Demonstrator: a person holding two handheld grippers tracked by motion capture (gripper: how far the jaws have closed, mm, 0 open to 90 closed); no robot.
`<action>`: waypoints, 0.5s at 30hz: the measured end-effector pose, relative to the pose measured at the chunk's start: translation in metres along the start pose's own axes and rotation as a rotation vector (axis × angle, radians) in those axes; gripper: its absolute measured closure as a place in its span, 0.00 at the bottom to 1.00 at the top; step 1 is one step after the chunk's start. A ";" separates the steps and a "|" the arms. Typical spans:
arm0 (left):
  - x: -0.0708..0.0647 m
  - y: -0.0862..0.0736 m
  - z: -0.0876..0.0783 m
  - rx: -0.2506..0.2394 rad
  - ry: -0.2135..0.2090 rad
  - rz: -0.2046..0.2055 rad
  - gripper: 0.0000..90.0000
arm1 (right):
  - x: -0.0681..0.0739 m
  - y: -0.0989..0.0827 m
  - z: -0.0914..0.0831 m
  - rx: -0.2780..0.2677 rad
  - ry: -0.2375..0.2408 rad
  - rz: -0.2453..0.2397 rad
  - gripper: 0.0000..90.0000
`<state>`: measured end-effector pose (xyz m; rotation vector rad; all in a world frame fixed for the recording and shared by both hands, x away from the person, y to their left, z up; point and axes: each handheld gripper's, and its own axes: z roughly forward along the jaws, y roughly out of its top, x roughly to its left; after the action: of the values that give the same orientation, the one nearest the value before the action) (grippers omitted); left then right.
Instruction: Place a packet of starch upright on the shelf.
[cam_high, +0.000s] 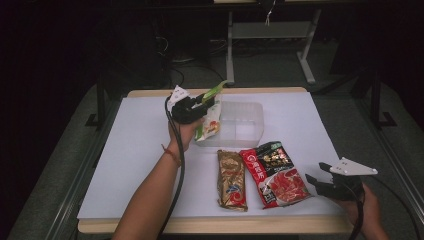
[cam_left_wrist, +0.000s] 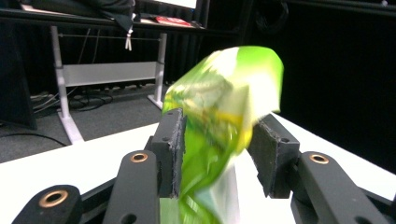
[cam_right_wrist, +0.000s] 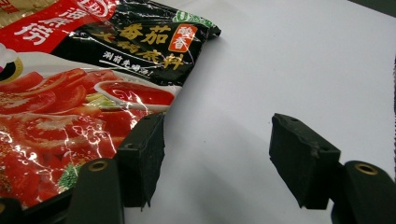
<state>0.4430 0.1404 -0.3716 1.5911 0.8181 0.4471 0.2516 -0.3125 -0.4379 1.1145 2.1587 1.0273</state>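
High view: your left tongs stand part open around the green pouch over the bin, so let it drop clear; right tongs idle open.

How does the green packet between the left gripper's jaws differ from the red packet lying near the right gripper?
The green packet stands tilted at the clear box; the red packet lies flat on the table. The green packet sits between the left gripper pads, blurred; the red packet lies untouched beside the right gripper. Both are glossy pouches.
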 end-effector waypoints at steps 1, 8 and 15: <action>0.001 -0.001 -0.004 0.017 -0.012 0.013 0.61 | 0.000 0.000 0.000 0.003 0.001 0.001 0.39; 0.001 -0.012 -0.029 0.124 -0.044 0.150 0.58 | 0.002 0.000 0.003 0.016 0.007 -0.009 0.39; -0.008 -0.030 -0.048 0.231 -0.105 0.252 0.65 | 0.004 0.001 0.004 0.026 0.009 -0.014 0.38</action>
<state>0.3969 0.1683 -0.3895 1.9273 0.6076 0.4553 0.2529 -0.3074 -0.4400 1.1074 2.1897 1.0028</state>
